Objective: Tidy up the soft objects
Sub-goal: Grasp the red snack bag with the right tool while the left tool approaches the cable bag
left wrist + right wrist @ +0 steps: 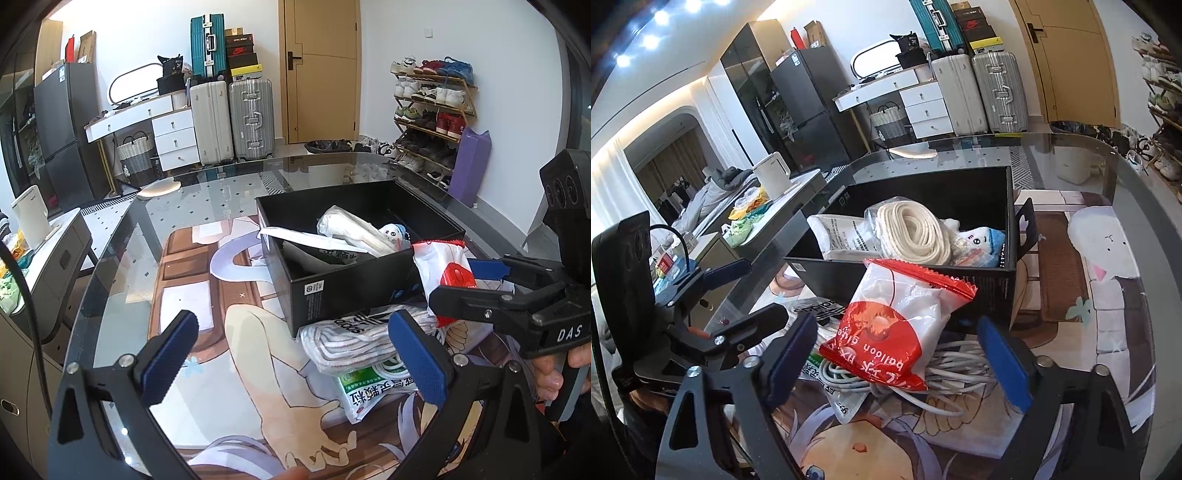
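Note:
A red-and-white snack bag (886,325) leans on the near wall of the black box (982,284). It stands between the blue pads of my right gripper (897,354), which is open, with a gap at the right pad. Under the bag lies a coiled white cable (960,373). The box holds a rope coil (916,229), a small plush (982,240) and a white pouch (842,229). My left gripper (295,354) is open over the mat. Beside its right finger are a pack of Adidas socks (351,339) and a green-and-white pouch (373,391). The right gripper (450,284) shows at the bag (443,258).
The box stands on a glass table (122,258) over a printed mat. A low cabinet with a white kettle (31,214) is to the left. Suitcases (229,118), a door and a shoe rack (432,107) line the far wall.

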Demonstrator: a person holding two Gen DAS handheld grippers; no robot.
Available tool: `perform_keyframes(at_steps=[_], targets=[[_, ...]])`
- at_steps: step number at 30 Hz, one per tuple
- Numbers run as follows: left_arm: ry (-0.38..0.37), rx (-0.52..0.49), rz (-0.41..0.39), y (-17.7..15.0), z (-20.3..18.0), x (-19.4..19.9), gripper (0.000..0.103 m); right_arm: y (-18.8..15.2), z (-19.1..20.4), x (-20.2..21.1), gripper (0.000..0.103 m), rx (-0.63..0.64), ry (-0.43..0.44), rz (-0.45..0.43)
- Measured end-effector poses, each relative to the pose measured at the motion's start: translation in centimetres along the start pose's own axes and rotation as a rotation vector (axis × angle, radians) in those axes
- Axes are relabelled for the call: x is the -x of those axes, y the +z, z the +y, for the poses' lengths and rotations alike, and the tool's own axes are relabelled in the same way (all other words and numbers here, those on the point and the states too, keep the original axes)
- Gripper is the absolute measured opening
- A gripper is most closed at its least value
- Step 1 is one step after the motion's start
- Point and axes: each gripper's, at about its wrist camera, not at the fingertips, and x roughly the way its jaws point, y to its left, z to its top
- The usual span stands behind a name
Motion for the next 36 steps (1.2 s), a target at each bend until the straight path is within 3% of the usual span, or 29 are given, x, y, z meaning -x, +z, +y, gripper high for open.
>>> perform_keyframes(at_steps=[13,26,36], targets=[[-0.020,0.005,0.002,0.2,0.0,0.3,0.103,0.1,0.8,1.4,0.047,0.063,0.043,-0.006],[-0.092,0.022,0.032,-0.1,-1.4,-0.1,0.103,1.2,0.3,6.3,0.046,0.081,0.038,-0.124],[-0.160,-0.024,0.071,-0.6,-4.5,-0.8,0.103,1.6,-1.1,7.4,0.046,0.053,0.007,-0.142]])
